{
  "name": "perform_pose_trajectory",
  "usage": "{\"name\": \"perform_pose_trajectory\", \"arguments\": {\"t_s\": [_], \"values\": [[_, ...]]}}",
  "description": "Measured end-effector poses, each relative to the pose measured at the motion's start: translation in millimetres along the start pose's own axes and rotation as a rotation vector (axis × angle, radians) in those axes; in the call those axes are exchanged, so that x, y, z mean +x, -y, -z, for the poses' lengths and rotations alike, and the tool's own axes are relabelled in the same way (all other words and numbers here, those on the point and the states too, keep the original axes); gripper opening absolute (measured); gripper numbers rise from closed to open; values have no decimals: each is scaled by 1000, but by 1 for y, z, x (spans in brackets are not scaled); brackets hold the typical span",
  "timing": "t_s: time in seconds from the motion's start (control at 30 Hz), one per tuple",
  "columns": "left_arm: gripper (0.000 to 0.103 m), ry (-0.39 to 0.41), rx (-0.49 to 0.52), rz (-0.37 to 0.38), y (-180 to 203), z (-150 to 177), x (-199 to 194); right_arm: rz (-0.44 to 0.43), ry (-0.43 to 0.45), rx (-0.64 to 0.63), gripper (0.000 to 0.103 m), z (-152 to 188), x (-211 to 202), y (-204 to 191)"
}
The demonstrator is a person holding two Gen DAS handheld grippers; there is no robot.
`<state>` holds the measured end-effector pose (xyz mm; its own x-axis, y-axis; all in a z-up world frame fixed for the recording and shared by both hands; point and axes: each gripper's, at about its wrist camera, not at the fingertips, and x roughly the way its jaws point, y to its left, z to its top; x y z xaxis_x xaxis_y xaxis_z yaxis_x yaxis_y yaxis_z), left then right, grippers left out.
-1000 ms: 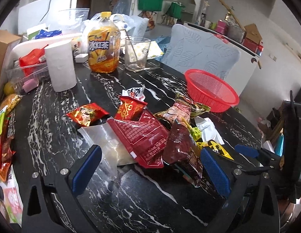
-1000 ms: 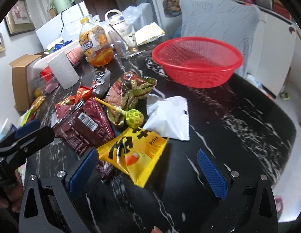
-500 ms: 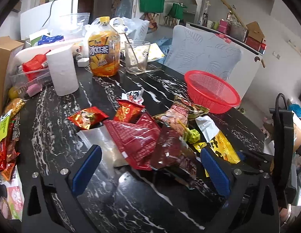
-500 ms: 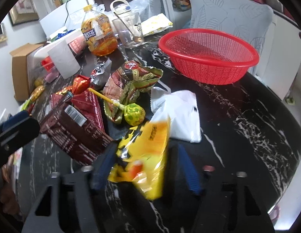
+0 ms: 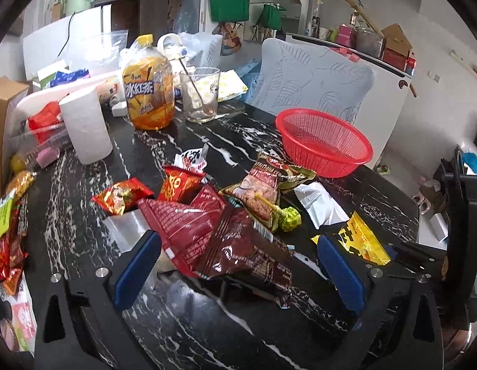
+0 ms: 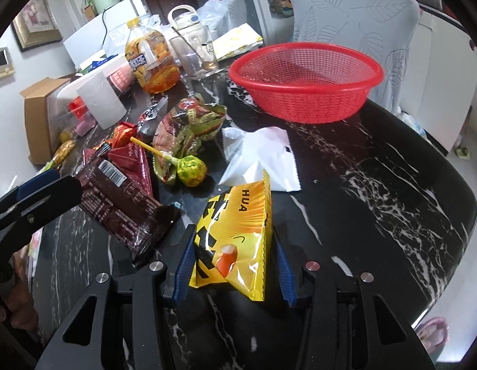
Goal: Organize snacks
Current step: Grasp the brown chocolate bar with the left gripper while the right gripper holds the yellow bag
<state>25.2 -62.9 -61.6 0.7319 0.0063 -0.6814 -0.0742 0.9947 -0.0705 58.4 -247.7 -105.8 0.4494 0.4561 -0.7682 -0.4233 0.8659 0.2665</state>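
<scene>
Barely begun: red basket (image 6: 306, 92) empty, far right. Right gripper (image 6: 234, 262) jaws just closed, clamping yellow snack bag (image 6: 235, 240). Left gripper (image 5: 238, 265) released, near dark-red packet (image 5: 250, 249). Snack pile unsorted.

A second ago the right gripper (image 6: 234, 260) was wide open, and the yellow snack bag (image 6: 235, 237) was lying flat on the black table (image 6: 377, 191) in front of it. Now its jaws have been closed in from both sides, and the bag is squeezed between the blue pads (image 6: 185, 263) and stood up on its edge. In the left wrist view, the pile of snacks is seen closer, and the dark brown packet (image 5: 250, 246) is now found between the open fingers of the left gripper (image 5: 238, 271).
</scene>
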Motion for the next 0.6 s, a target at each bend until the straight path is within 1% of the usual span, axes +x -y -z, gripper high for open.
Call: {"name": "perform_pose_trajectory", "arguments": {"t_s": [0.07, 0.13, 0.17, 0.27, 0.47, 0.6], "values": [[102, 3, 16, 3, 4, -1, 2, -7, 3, 8, 46, 0, -1, 2], [101, -16, 19, 16, 6, -2, 7, -8, 5, 8, 46, 2, -2, 4], [100, -30, 12, 30, 6, -2, 9, -9, 6, 10, 46, 2, -3, 4], [99, -49, 7, 70, 9, 2, 10, -14, 6, 22, 46, 3, -5, 7], [99, -69, 80, 136, 28, 11, 4, -14, 9, 34, 46, 3, -6, 10], [99, -103, 82, 166, 33, 18, 4, -16, 7, 32, 46, 3, -7, 10]]}}
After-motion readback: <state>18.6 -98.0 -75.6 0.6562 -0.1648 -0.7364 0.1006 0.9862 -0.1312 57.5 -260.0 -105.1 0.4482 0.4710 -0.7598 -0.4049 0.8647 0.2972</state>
